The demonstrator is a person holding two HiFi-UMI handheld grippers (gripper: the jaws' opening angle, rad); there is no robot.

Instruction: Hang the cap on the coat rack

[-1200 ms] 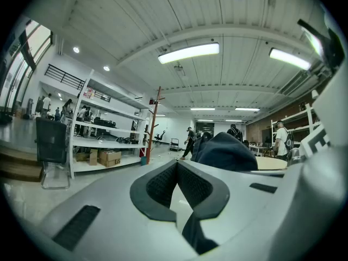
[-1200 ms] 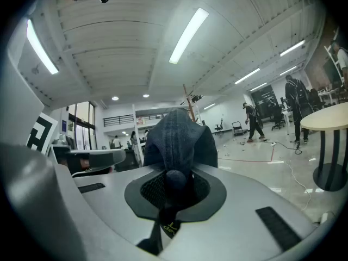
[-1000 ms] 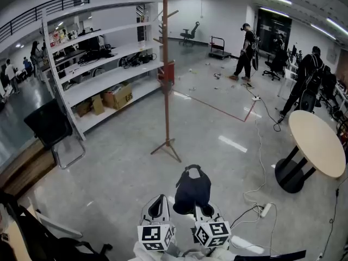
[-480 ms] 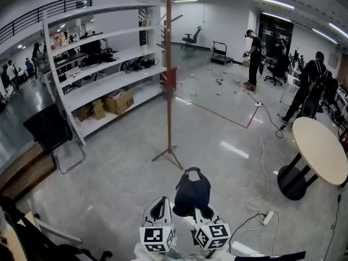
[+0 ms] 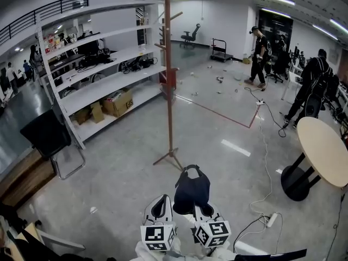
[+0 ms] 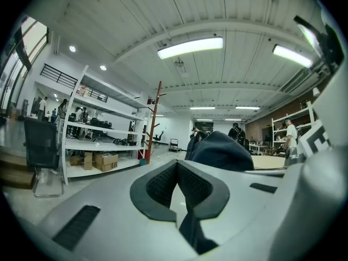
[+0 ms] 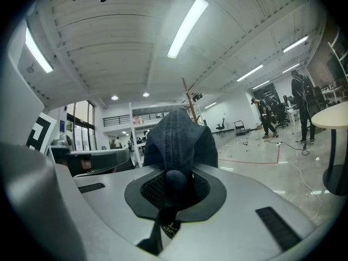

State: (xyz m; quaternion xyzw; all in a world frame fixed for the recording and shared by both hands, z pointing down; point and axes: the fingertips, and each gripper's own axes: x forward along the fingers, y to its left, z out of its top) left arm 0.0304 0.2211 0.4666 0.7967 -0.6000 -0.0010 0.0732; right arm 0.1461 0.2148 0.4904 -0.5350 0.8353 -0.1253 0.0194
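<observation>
The dark navy cap (image 5: 191, 189) hangs from my right gripper (image 5: 202, 207), which is shut on its rear edge. In the right gripper view the cap (image 7: 178, 145) stands up right in front of the jaws, its fabric pinched between the pads. My left gripper (image 5: 161, 201) is beside it on the left, shut and with nothing in it. From there the cap (image 6: 218, 151) shows to the right of the jaws. The tall wooden coat rack (image 5: 169, 80) stands ahead on the floor, its feet just beyond the cap; it also shows in the gripper views as coat rack (image 6: 153, 121) and coat rack (image 7: 189, 99).
White shelving (image 5: 103, 69) with boxes runs along the left. A black chair (image 5: 50, 137) stands at the near left, a round table (image 5: 323, 148) at the right. A cable and power strip (image 5: 270, 219) lie on the floor. Several people stand at the far right.
Both grippers and the cap have come forward toward the coat rack, whose feet now lie closer to the cap. A person at the back has walked to the right.
</observation>
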